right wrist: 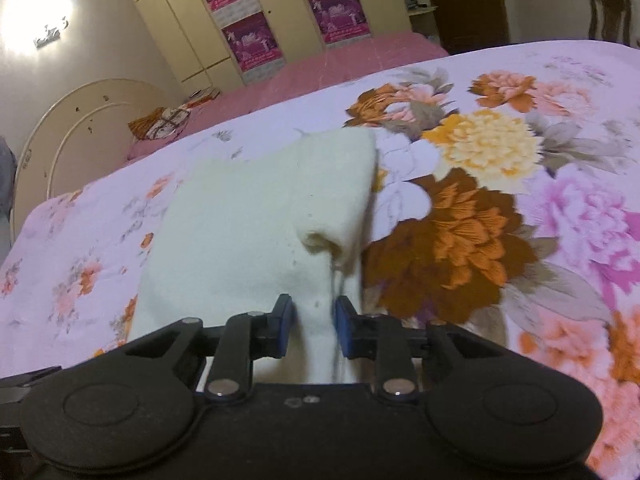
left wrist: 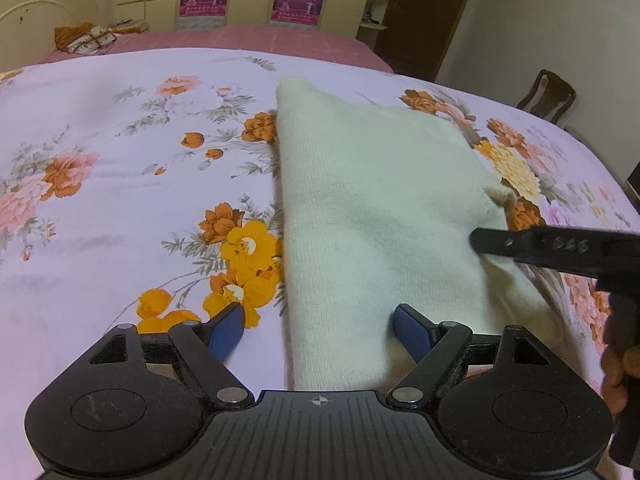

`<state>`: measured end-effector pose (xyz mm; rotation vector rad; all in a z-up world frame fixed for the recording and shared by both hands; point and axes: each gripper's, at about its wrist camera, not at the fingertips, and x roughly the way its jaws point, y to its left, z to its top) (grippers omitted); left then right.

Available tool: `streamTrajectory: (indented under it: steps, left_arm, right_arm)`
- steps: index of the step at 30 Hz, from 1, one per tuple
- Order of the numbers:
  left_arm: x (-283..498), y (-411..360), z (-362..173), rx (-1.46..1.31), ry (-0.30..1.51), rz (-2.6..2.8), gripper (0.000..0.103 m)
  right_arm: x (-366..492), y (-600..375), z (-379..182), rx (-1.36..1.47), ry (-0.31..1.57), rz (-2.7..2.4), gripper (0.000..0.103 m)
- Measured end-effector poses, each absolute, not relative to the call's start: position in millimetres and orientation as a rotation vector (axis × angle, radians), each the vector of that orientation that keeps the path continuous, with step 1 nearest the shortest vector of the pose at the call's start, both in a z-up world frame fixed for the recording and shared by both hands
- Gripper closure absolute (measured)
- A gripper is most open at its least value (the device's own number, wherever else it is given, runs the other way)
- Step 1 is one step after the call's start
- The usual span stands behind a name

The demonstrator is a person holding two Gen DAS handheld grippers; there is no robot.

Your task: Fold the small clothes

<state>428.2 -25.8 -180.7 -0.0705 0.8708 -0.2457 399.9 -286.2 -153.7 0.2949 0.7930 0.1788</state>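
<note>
A cream knitted garment (left wrist: 372, 208) lies folded lengthwise on the floral bedsheet (left wrist: 100, 184). My left gripper (left wrist: 320, 332) is open, its blue pads straddling the garment's near left edge, holding nothing. My right gripper (right wrist: 312, 328) has its blue pads closed onto a lifted fold of the same cream garment (right wrist: 248, 224) at its right side. In the left wrist view the right gripper's black finger (left wrist: 520, 244) shows at the garment's right edge.
The bed's right edge (left wrist: 600, 160) curves away, with a wooden chair (left wrist: 548, 94) beyond it. A pink bed (left wrist: 240, 38) with a patterned bundle (left wrist: 86, 38) and cream wardrobes (right wrist: 248, 20) stand behind.
</note>
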Motion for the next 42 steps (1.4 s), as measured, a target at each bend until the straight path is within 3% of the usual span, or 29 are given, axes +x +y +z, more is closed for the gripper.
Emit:
streamTrajectory:
  steps: [3, 6, 13, 16, 22, 29, 31, 34, 36, 40, 42]
  left_arm:
    - [429, -26, -180, -0.072, 0.871, -0.245, 0.022]
    - [428, -25, -176, -0.100, 0.871, -0.249, 0.022]
    - [430, -31, -182, -0.067, 0.867, -0.250, 0.022]
    - [432, -26, -178, -0.104, 0.881, -0.239, 0.022]
    - [433, -31, -181, -0.077, 0.878, -0.228, 0.022]
    - [433, -32, -180, -0.063, 0.884, -0.239, 0.022]
    - [434, -31, -177, -0.074, 0.886, -0.237, 0.022]
    - [438, -26, -169, -0.102, 0.871, -0.229, 0.022]
    - [444, -22, -162, -0.127, 0.858, -0.228, 0.022]
    - [470, -9, -156, -0.192, 0.869, -0.216, 0.022]
    - [484, -5, -159, -0.221, 0.884, -0.209, 0.022]
  right_arm:
    - [402, -278, -158, 0.227, 0.798, 0.181, 0.091]
    - [392, -281, -148, 0.191, 0.743, 0.137, 0.097]
    - [388, -296, -163, 0.236, 0.765, 0.105, 0.096]
    - [386, -297, -150, 0.242, 0.770, 0.089, 0.080]
    - [355, -282, -119, 0.205, 0.704, 0.185, 0.080]
    - [348, -271, -149, 0.072, 0.823, 0.161, 0.086]
    - [350, -270, -142, 0.072, 0.835, 0.158, 0.084]
    - [353, -273, -130, 0.138, 0.814, 0.173, 0.070]
    - [359, -280, -125, 0.183, 0.786, 0.178, 0.050]
    - [384, -296, -118, 0.285, 0.762, 0.168, 0.046]
    - [396, -305, -119, 0.357, 0.757, 0.167, 0.034]
